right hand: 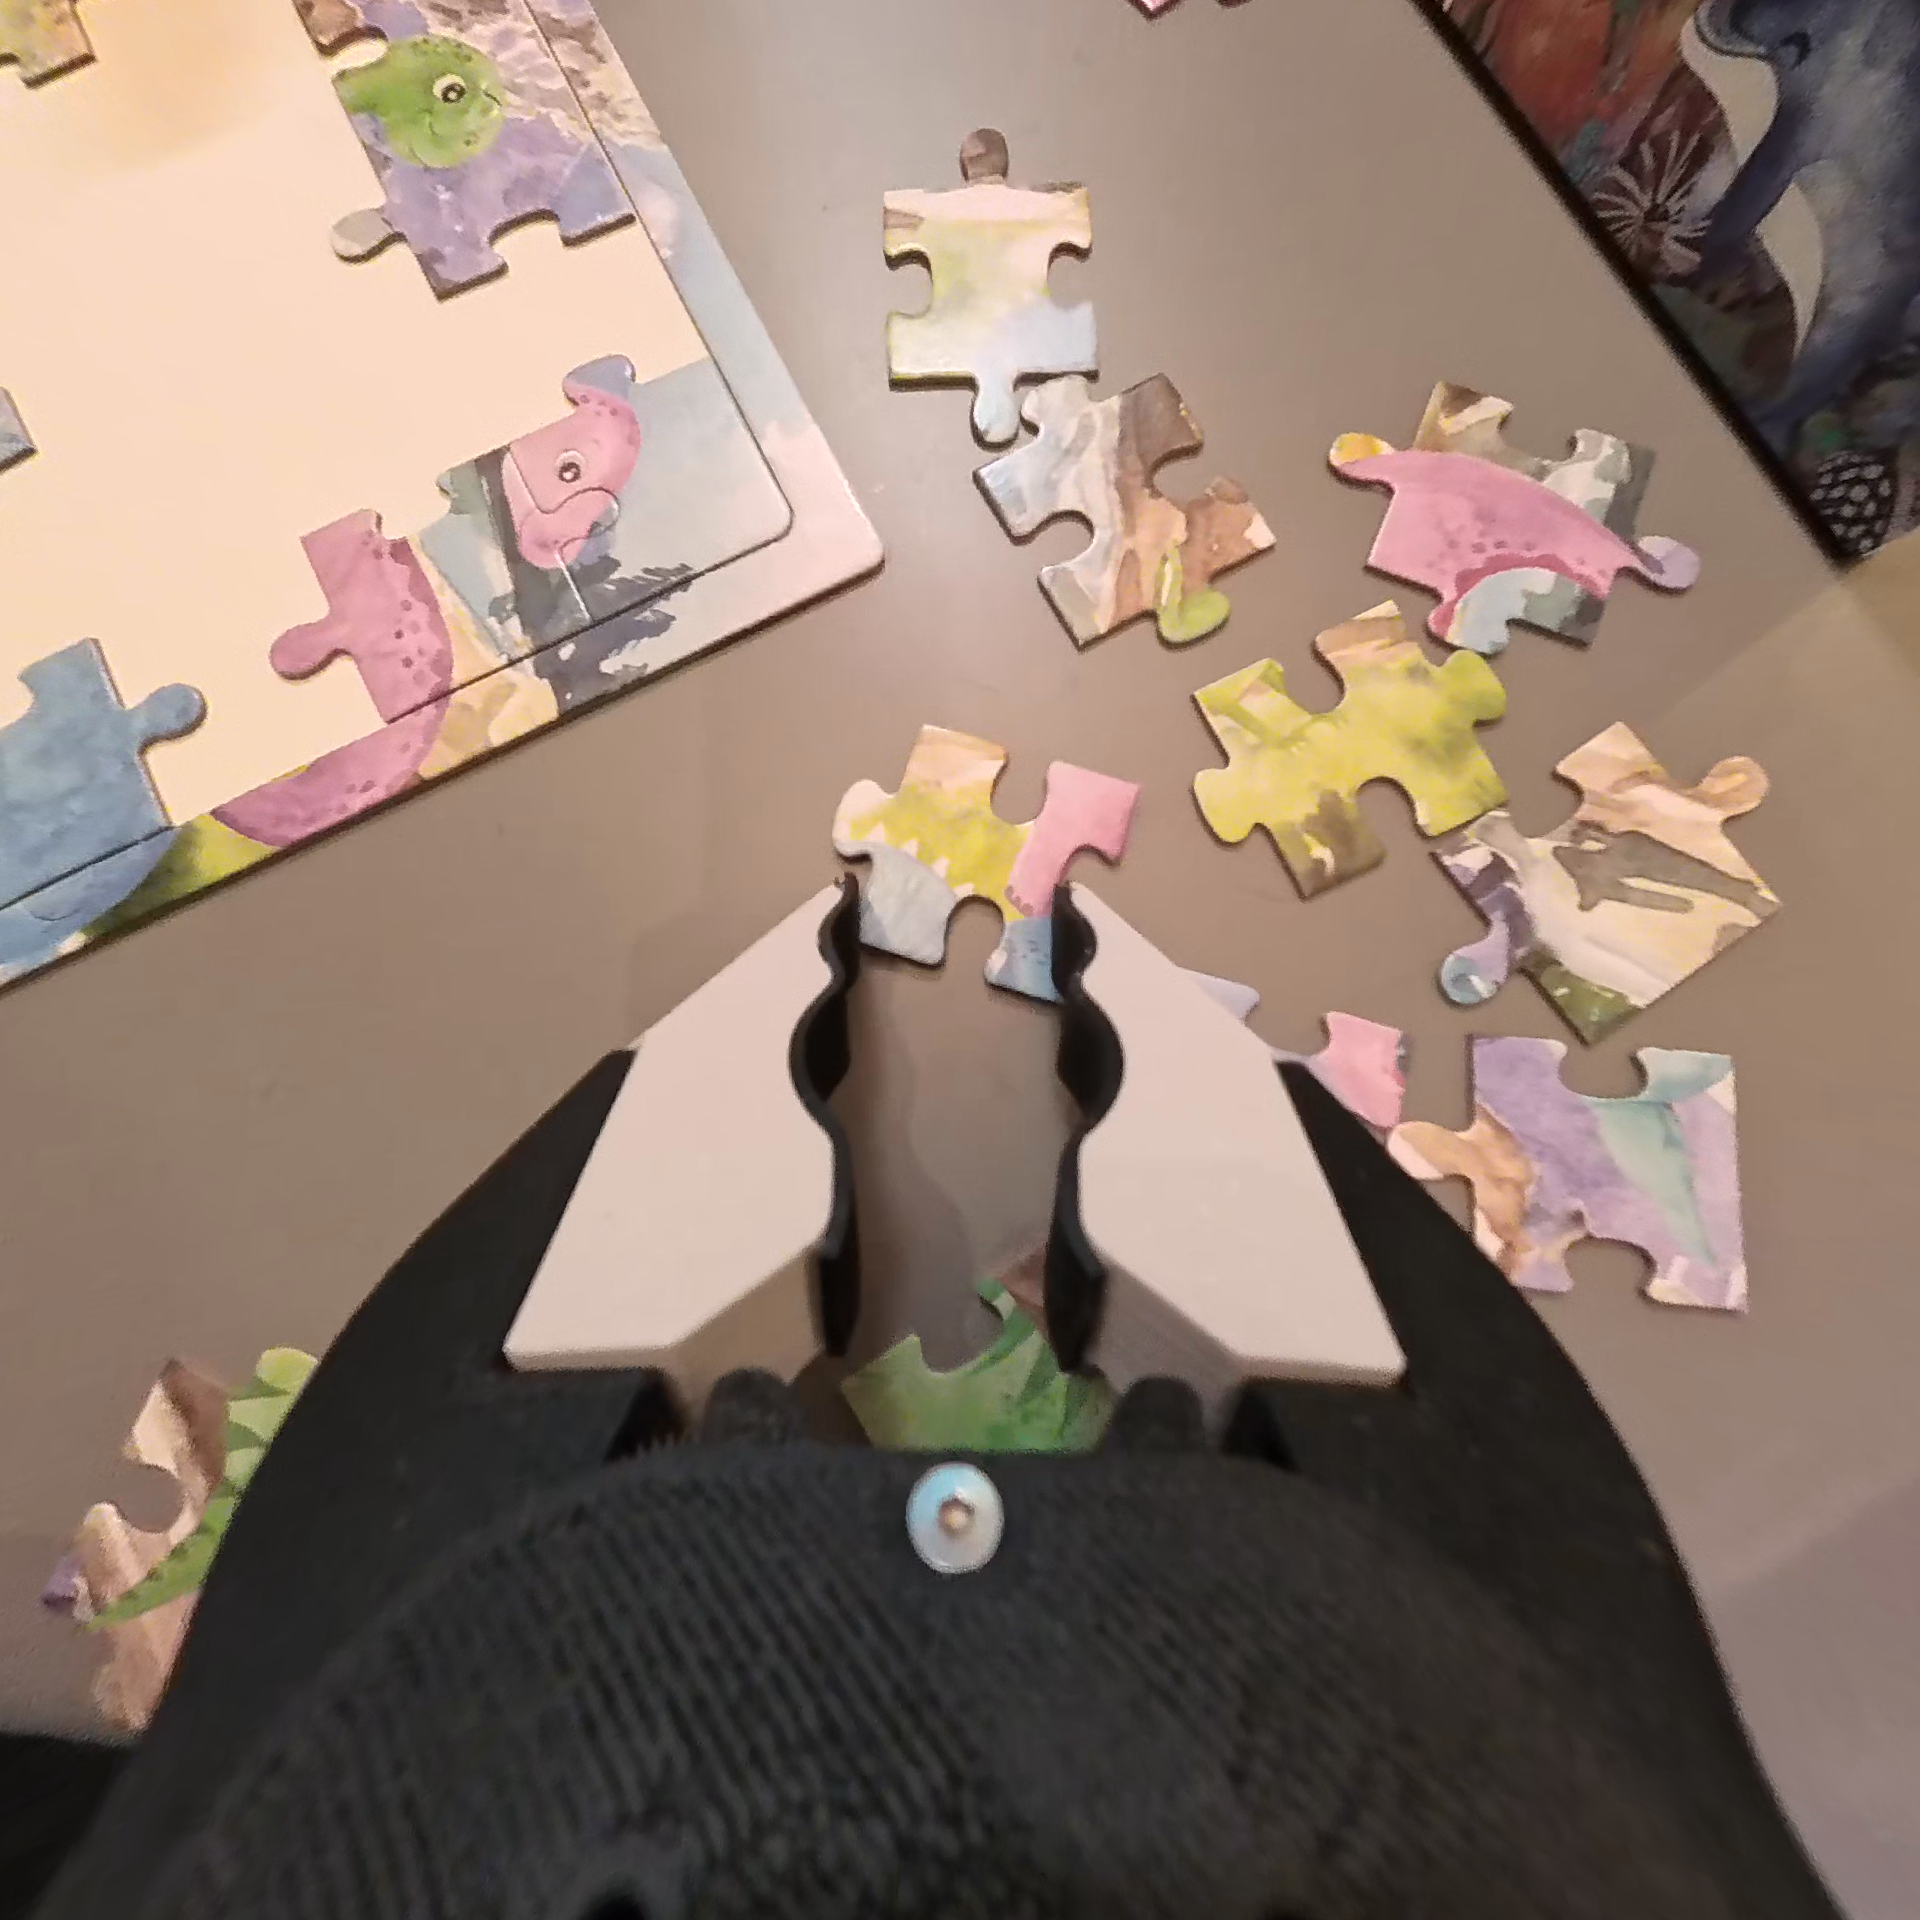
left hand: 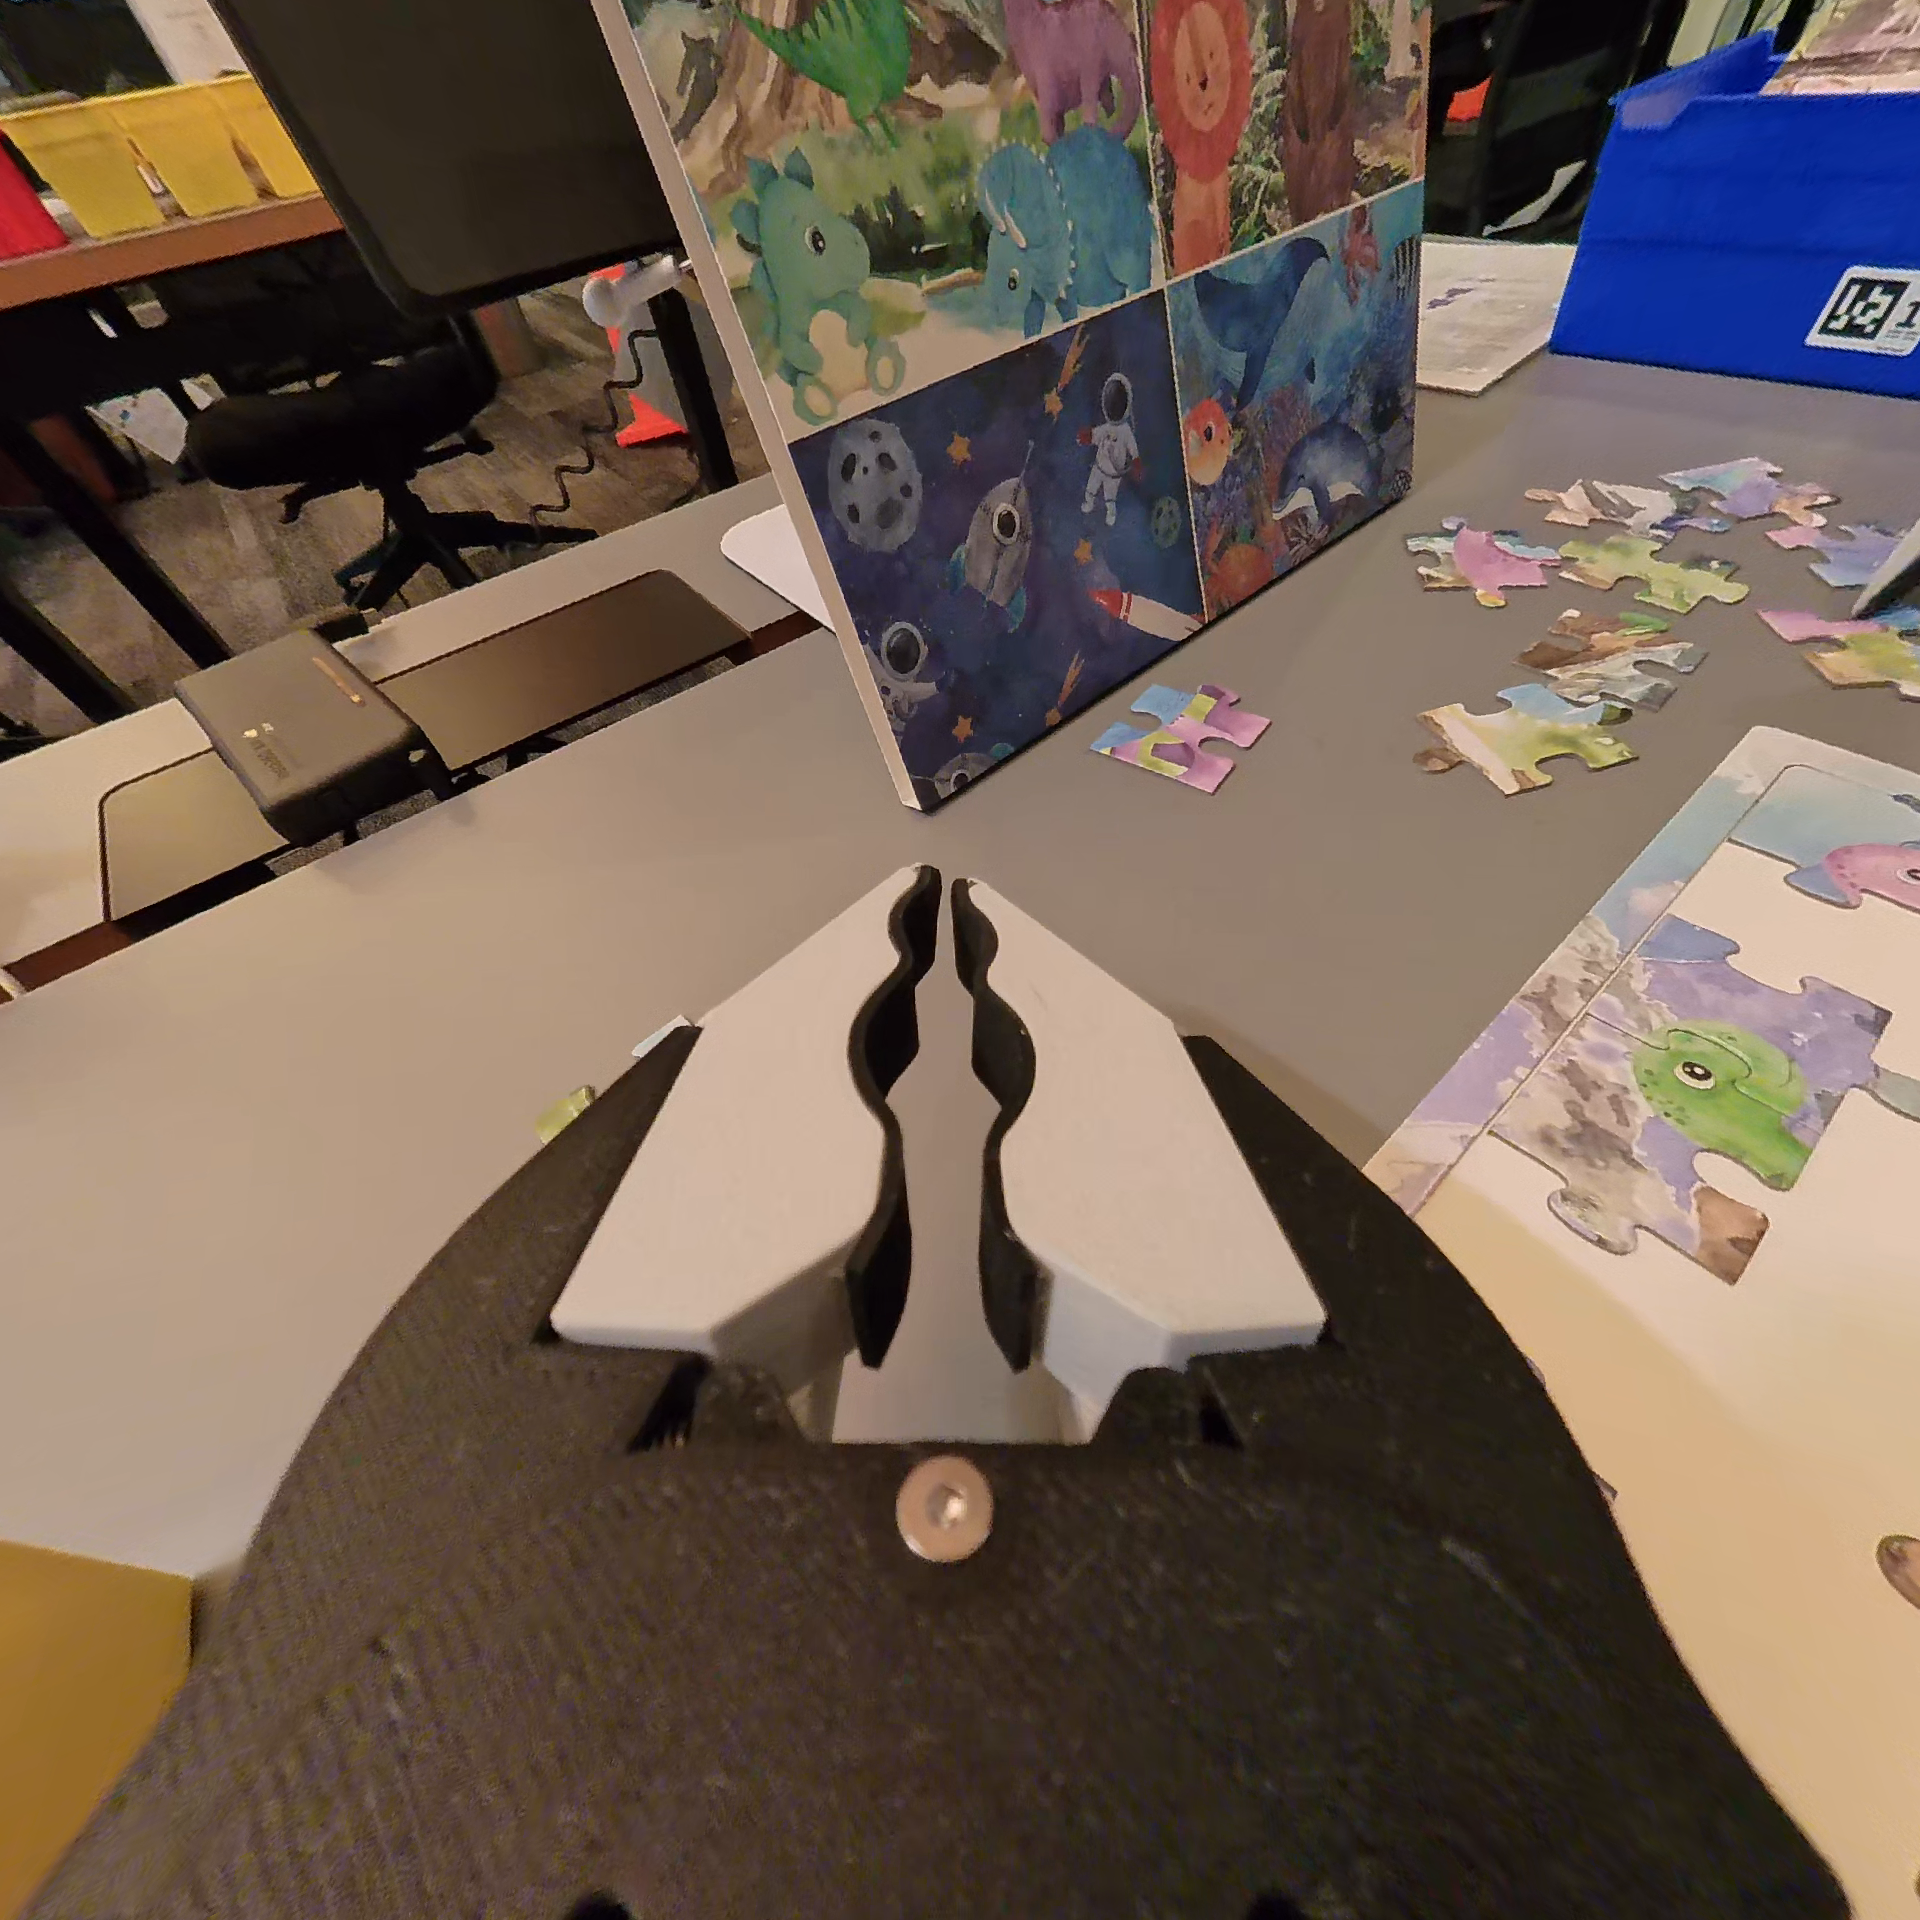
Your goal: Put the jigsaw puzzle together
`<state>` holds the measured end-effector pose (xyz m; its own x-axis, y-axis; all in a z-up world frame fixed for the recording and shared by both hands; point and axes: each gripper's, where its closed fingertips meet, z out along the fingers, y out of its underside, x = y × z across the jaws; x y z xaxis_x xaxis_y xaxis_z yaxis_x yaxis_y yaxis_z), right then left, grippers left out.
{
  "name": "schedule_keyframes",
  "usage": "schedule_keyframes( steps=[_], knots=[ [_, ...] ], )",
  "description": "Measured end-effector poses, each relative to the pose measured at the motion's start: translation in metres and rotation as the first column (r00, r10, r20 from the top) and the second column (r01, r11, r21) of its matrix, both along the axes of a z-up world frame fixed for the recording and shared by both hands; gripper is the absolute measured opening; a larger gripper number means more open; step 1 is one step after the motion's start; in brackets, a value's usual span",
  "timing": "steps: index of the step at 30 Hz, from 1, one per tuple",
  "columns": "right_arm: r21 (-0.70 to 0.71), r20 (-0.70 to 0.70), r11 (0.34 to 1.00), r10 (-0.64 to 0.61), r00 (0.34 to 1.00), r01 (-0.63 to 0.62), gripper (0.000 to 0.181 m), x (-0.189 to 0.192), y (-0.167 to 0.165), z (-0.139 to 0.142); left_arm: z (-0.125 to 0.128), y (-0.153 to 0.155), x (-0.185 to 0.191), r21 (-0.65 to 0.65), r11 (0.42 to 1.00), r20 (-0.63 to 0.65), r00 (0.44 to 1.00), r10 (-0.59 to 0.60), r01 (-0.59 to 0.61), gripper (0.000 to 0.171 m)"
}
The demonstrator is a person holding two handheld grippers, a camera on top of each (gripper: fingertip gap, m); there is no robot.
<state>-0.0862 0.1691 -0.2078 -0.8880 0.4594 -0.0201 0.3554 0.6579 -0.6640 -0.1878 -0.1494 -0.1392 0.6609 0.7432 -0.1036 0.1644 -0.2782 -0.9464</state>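
Observation:
My right gripper (right hand: 956,899) is low over the grey table, and its two pads touch the sides of a yellow-green, pink and blue puzzle piece (right hand: 966,831), closed on its near lobes. The puzzle board (right hand: 208,343) lies to the upper left with several pieces set along its edges: a green dinosaur piece (right hand: 457,125) and a pink dinosaur piece (right hand: 561,468). My left gripper (left hand: 948,881) is shut and empty, over bare table to the left of the board (left hand: 1662,1403).
Loose pieces lie right of my right gripper: a pink one (right hand: 1496,530), a green one (right hand: 1351,758) and a purple one (right hand: 1590,1174). A green piece (right hand: 977,1392) lies under the gripper. An upright picture panel (left hand: 1039,416) and a blue bin (left hand: 1745,208) stand behind. Some 35 cm of space lies between my two pairs of fingers. The upright picture panel (left hand: 1039,416) is about 20 cm from my left fingertips.

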Motion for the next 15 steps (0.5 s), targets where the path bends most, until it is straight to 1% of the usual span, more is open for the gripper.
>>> schedule_keyframes(
  steps=[5, 11, 15],
  knots=[
    [-0.05, -0.019, 0.998, 0.046, 0.999, -0.047, 0.035, 0.005, -0.013, 0.01, 0.0, 0.0, 0.0, 0.0, 1.0, -0.001, 1.0, -0.001, 0.001, 0.0],
    [-0.067, -0.056, 0.992, 0.106, 0.993, -0.11, 0.035, 0.014, -0.03, 0.02, -0.001, 0.0, 0.0, -0.004, 1.0, 0.001, 1.0, -0.001, 0.001, 0.0],
    [-0.095, -0.08, 0.978, 0.18, 0.98, -0.187, 0.035, 0.025, -0.051, 0.028, -0.002, 0.001, 0.0, -0.004, 1.0, 0.005, 1.0, -0.002, 0.002, 0.0]
  ],
)
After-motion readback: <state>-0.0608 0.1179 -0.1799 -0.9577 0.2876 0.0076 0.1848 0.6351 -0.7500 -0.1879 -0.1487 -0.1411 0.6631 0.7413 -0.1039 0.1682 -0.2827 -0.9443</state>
